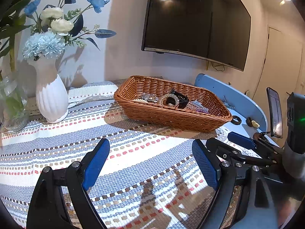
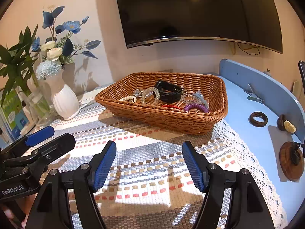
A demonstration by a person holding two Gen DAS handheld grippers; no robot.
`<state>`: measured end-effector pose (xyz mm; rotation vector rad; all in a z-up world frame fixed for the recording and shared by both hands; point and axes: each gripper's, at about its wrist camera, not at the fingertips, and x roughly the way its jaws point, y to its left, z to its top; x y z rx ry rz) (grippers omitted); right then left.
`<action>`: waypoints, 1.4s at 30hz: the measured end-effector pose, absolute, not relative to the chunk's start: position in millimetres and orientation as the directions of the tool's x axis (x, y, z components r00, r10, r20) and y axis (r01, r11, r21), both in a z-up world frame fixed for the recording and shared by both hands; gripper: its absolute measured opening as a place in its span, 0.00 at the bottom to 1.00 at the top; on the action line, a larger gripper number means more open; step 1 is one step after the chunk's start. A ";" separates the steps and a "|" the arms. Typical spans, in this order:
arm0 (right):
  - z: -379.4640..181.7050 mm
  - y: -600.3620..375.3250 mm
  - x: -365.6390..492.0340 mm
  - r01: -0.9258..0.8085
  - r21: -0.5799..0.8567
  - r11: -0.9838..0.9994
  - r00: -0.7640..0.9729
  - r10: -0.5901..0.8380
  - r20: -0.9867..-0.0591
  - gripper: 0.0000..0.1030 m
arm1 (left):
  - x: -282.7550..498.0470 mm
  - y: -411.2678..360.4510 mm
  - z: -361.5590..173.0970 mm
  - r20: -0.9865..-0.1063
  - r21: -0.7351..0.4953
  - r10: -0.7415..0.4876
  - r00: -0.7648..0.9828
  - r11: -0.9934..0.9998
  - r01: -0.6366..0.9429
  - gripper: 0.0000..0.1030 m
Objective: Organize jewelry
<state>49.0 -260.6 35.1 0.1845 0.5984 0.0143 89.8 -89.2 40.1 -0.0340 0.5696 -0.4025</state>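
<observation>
Ahead of the left wrist camera, the left hand-held gripper hangs with its pads spread apart and empty over the striped cloth; the wicker basket of jewelry sits well beyond it, a black watch on top

From the right wrist view, the right hand-held gripper is likewise spread and empty. A dark ring lies loose on the blue tabletop, probably the next pick: approach low, straddle one side of the rim, close gently
</observation>
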 end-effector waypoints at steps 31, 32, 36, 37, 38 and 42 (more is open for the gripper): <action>35.2 -262.8 47.7 0.049 0.185 0.982 0.830 0.063 -0.554 0.71 | 90.3 -89.0 37.9 -0.523 -0.128 -0.387 0.760 0.917 0.379 0.86; 35.2 -263.1 47.4 0.050 0.186 0.981 0.831 0.063 -0.553 0.71 | 90.3 -89.3 38.1 -0.522 -0.127 -0.387 0.760 0.917 0.379 0.86; 34.5 -263.5 47.7 0.048 0.191 0.980 0.831 0.067 -0.553 0.71 | 91.9 -89.5 36.8 -0.528 -0.125 -0.384 0.757 0.917 0.378 0.86; 34.5 -263.7 48.0 0.047 0.192 0.980 0.830 0.068 -0.553 0.71 | 92.5 -89.4 36.2 -0.531 -0.126 -0.383 0.755 0.918 0.377 0.86; 34.3 -263.6 48.0 0.046 0.192 0.980 0.830 0.070 -0.553 0.71 | 93.1 -89.5 35.6 -0.534 -0.126 -0.383 0.754 0.918 0.377 0.86; 34.4 -263.5 48.4 0.044 0.194 0.980 0.829 0.073 -0.554 0.71 | 94.3 -89.8 34.1 -0.539 -0.120 -0.375 0.754 0.921 0.372 0.86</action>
